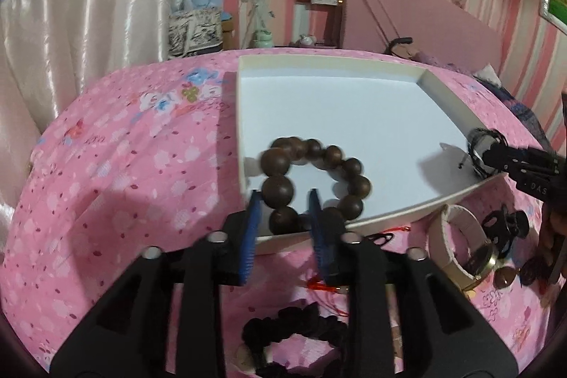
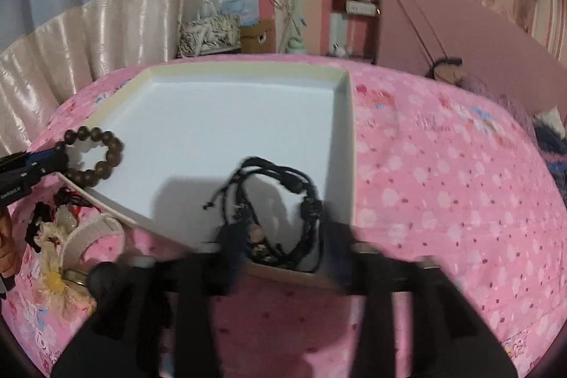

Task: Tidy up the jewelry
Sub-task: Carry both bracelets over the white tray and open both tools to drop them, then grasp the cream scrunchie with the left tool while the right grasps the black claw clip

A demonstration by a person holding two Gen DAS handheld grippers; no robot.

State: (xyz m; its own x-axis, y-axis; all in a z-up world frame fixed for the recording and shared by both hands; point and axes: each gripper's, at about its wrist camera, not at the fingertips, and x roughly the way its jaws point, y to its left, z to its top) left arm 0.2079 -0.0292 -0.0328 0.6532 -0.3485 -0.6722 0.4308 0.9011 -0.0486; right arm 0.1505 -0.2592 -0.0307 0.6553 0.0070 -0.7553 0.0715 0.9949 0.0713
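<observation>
A shallow white tray (image 1: 354,116) lies on the pink bedspread; it also shows in the right wrist view (image 2: 219,116). A brown wooden bead bracelet (image 1: 312,179) hangs over the tray's near left corner, with my left gripper (image 1: 285,204) standing open around its near beads. The bracelet also shows in the right wrist view (image 2: 97,154). A black cord bracelet (image 2: 280,211) sits in the tray's near right corner, between the blurred jaws of my right gripper (image 2: 280,236), which look open around it. In the left wrist view the right gripper (image 1: 496,153) shows by the black bracelet (image 1: 478,144).
On the bedspread by the tray's near edge lie a white-strap watch (image 1: 457,243), a black hair claw (image 1: 503,225), a black scrunchie (image 1: 294,332), sunglasses (image 1: 506,277) and a red cord (image 1: 326,286). A pink box lid (image 1: 407,13) stands behind the tray.
</observation>
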